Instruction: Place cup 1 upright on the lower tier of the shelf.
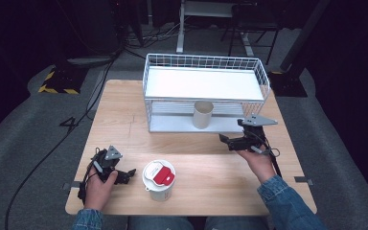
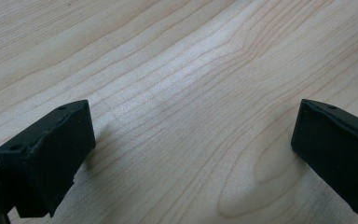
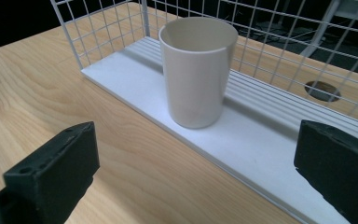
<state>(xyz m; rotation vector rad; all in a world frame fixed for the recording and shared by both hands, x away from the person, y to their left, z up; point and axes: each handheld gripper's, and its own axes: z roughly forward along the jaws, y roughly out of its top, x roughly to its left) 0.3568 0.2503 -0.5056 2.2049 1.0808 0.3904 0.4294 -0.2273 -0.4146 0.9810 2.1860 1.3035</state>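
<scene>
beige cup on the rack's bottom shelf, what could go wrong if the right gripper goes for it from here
1. The beige cup stands empty and upright on the wire rack; a fingertip nudge could tip it.
2. The upper shelf sits close above it, so lifting straight up may strike it.
3. The right gripper, open, may snag the mesh.

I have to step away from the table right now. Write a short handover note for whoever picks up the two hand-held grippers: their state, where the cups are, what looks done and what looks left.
Left hand-held gripper: open, empty, low over the bare table, beside the lidded cup.
Right hand-held gripper: open, empty, aimed at the open cup.
Open cup: upright on the rack's lower shelf.
Lidded cup: upright at the near table edge, white lid with a red tab.
Done: nothing is held; the open cup is already in the rack.
Left: probably a grasp of one cup; which one comes next isn't clear.
</scene>
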